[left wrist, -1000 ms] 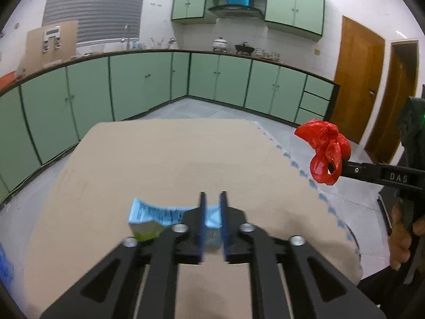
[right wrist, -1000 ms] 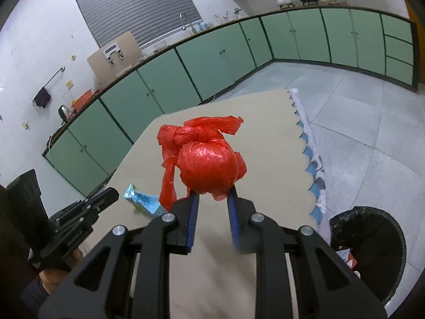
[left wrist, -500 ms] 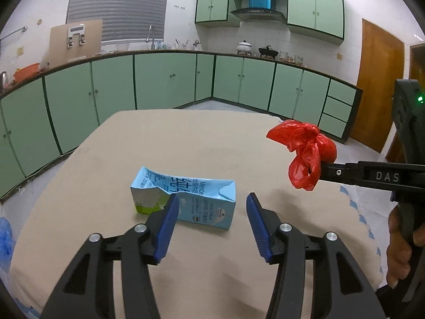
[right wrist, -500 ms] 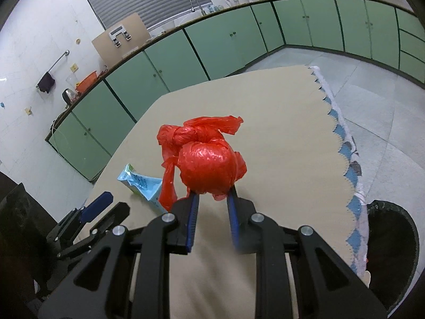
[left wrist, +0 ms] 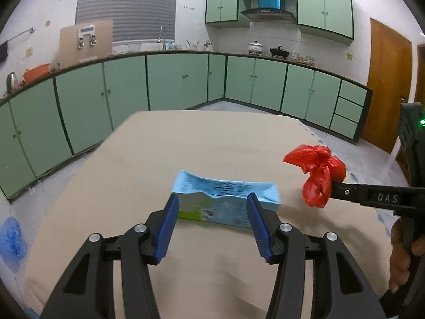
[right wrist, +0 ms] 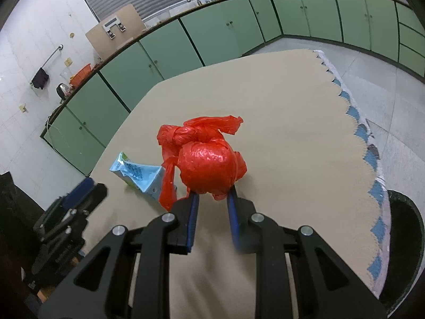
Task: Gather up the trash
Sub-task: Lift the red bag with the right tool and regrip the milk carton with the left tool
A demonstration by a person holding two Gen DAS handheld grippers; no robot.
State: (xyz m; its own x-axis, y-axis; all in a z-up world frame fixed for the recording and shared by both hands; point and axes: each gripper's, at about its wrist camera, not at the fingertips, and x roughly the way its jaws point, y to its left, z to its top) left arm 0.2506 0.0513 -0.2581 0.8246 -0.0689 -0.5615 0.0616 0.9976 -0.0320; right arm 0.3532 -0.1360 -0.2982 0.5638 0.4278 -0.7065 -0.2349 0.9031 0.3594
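- Left gripper: jaws stand apart and have just been opening; the blue pads flank the light-blue carton without pressing on it, so nothing is held.
- Right gripper: jaws narrowed and clamped on the knotted red plastic bag, which is carried clear of the table, just right of the carton in the left wrist view.
- Carton: lies on its side on the table's tan cover, near the edge closest to the person; the picture is blurred here, so its printing cannot be read.
- Black-lined bin: stands on the floor off the table's scalloped right edge, well apart from the carton. Its contents cannot be made out.
- Progress, as judged: one item of trash is picked up but not yet dropped in the bin; the carton is lined up for a grasp but not yet gripped.
- Remaining: close on the carton, lift it, carry both items to the bin and release them.
- Blue crumpled object lies on the floor, left of the table; whether it is trash to collect cannot be told.
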